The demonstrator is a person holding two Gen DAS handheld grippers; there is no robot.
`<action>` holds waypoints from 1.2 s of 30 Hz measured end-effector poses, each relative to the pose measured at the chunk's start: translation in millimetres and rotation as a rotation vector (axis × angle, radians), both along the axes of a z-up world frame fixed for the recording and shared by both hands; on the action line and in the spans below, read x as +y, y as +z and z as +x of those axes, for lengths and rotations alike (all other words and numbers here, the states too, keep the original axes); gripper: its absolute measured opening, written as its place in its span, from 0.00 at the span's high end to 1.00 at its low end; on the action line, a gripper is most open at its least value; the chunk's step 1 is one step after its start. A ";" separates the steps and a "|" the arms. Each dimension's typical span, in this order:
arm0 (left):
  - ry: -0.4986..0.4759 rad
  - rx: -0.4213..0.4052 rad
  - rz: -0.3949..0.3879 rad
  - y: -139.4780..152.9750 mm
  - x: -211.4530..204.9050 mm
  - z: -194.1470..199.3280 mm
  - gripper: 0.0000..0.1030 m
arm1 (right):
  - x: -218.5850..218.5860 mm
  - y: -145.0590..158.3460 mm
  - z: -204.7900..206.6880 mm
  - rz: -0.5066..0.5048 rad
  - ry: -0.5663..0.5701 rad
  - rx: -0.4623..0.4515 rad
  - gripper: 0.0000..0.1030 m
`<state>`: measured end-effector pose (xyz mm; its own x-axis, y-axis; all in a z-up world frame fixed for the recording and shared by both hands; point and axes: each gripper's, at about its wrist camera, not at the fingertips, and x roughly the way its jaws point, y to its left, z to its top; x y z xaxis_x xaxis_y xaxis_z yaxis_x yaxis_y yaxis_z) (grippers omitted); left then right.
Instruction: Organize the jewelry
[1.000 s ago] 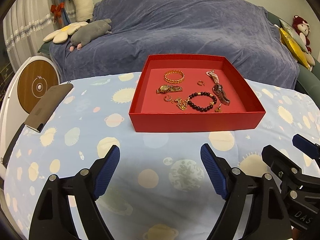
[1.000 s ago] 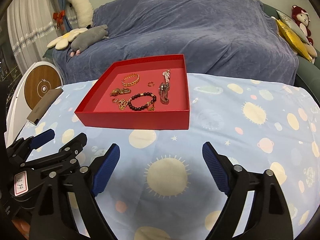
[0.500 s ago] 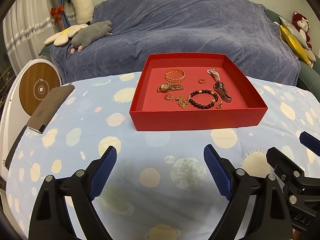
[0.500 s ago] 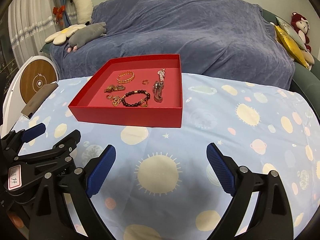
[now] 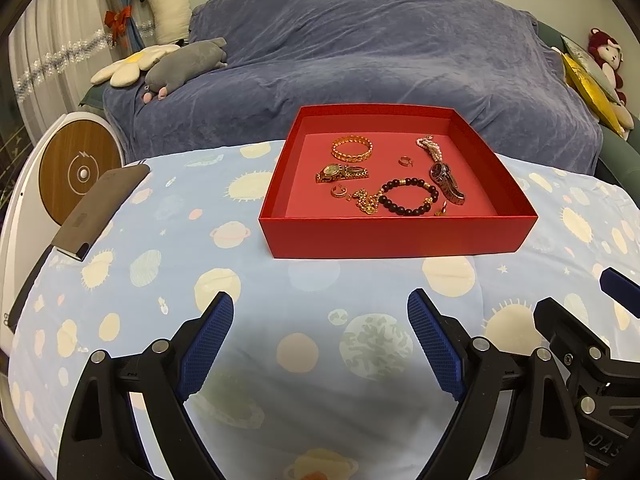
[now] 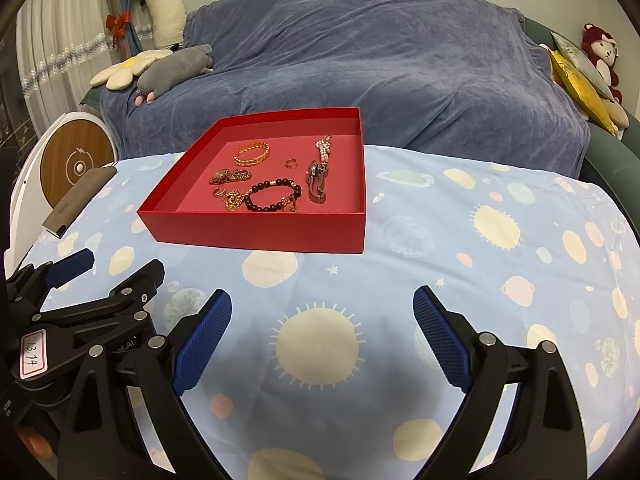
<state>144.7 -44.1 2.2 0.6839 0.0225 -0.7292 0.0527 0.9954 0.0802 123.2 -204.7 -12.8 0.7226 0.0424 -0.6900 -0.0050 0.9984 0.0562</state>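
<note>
A shallow red box [image 5: 396, 236] [image 6: 260, 232] sits on the planet-print cloth and holds the jewelry: a gold bangle [image 5: 351, 148] [image 6: 252, 153], a gold watch [image 5: 340, 172], a dark bead bracelet [image 5: 408, 197] [image 6: 272, 196], a dark watch [image 5: 446, 182] [image 6: 316, 182], a pink bead strand [image 5: 430, 148], a gold chain [image 5: 366, 200] and small rings [image 5: 405, 161]. My left gripper [image 5: 320, 340] hovers open well in front of the box, nothing between its fingers. My right gripper [image 6: 322, 338] is open too, near the cloth, with the box ahead to its left.
A grey-brown flat case [image 5: 96, 208] [image 6: 76, 200] lies at the table's left edge beside a round white and wood device [image 5: 76, 172]. Behind the table stands a sofa under a blue cover [image 5: 360, 60], with plush toys [image 5: 176, 64] and cushions [image 5: 588, 80].
Both grippers have drawn back and risen slightly, so the box looks a little farther away and more of the cloth shows. Both stay open; the jewelry has not moved.
</note>
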 end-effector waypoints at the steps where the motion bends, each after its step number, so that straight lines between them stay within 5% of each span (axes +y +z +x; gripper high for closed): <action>1: 0.001 -0.001 -0.001 0.0 0.1 -0.1 0.16 | 0.0 0.1 -0.1 0.000 0.000 -0.001 0.13; 36: 0.015 -0.009 -0.006 0.7 0.2 -2.4 0.16 | 0.9 0.7 -2.2 -0.002 0.003 -0.001 0.13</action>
<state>142.3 -43.9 2.9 0.6898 0.0280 -0.7235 0.0374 0.9965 0.0742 121.1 -203.8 -12.1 0.7229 0.0432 -0.6896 -0.0079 0.9985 0.0542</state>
